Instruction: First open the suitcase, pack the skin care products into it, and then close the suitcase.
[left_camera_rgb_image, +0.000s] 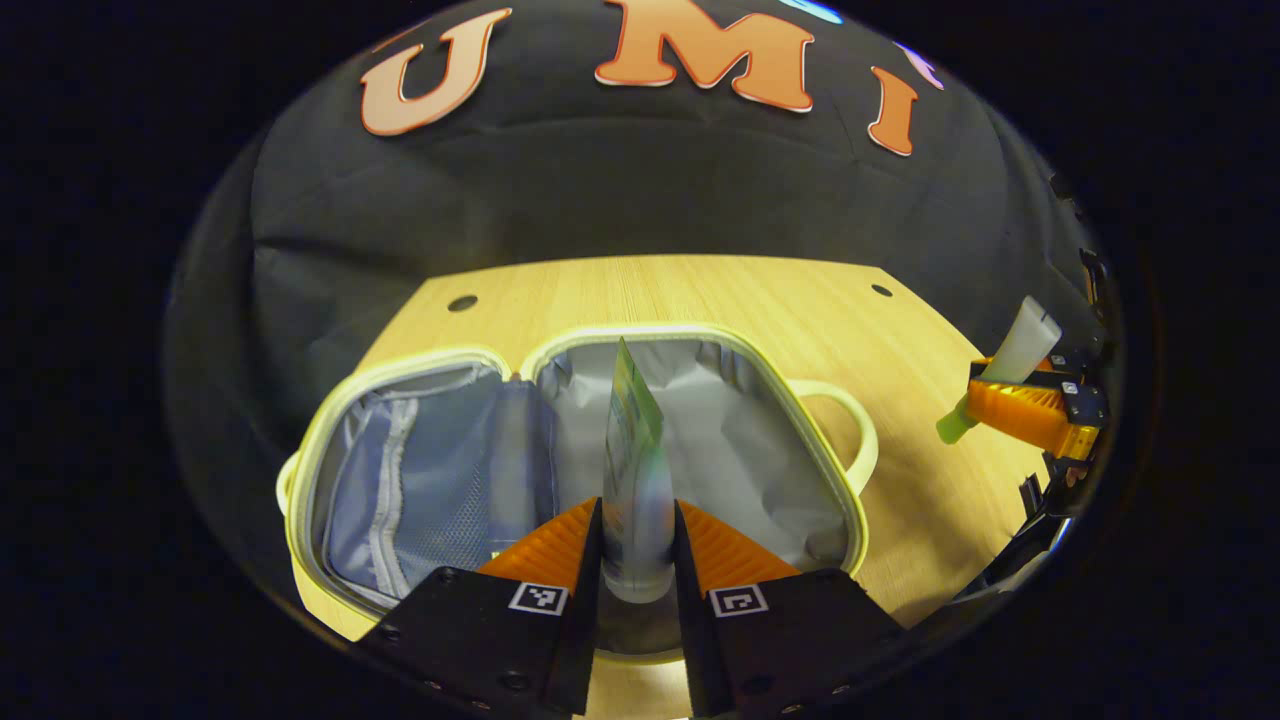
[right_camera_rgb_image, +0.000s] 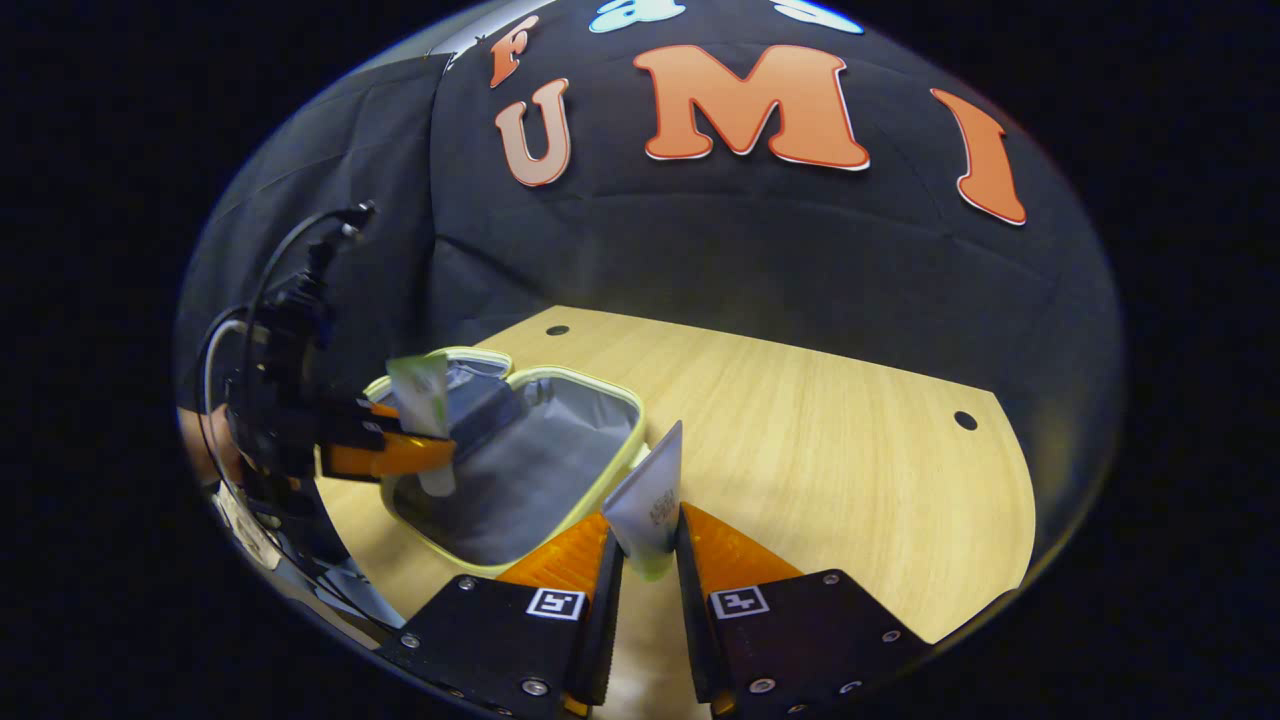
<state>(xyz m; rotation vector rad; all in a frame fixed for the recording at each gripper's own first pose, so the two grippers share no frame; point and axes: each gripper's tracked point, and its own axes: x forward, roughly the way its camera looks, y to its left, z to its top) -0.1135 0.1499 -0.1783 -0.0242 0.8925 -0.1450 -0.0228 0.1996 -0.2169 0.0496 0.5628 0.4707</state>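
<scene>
Suitcase (left_camera_rgb_image: 800, 440) lies open flat on the wooden table (left_camera_rgb_image: 700, 290), both halves up: mesh-pocket half on the left of the left gripper view, plain grey-lined half beside it, handle loop on the far side. Open step looks done, packing is under way, closing not yet started.

Left gripper (left_camera_rgb_image: 638, 540): jaws closed to a narrow gap, both fingers pressing the lower body of a green-and-white tube (left_camera_rgb_image: 632, 470). Tube stands roughly upright, crimped end up, hanging over the grey-lined half. Held low near the cap, probably so the flat end leads the way and the tube can drop straight into the lining on release.

Right gripper (right_camera_rgb_image: 645, 545): also nearly closed, both fingers clamped on a white tube (right_camera_rgb_image: 652, 500) with a pale green cap end down between the fingers. It sits over bare table just beside the suitcase rim, not yet over the cavity (looks like it's queued behind the left one, so the two tools don't crowd the same half).

In the right gripper view the left gripper shows farther off with its tube above the case, a hand (right_camera_rgb_image: 205, 450) behind it.

Judgement: next is left release into the grey half, then right swings in over the rim. Risk: thin tubes are slippery and could tip onto the rim instead of inside.
</scene>
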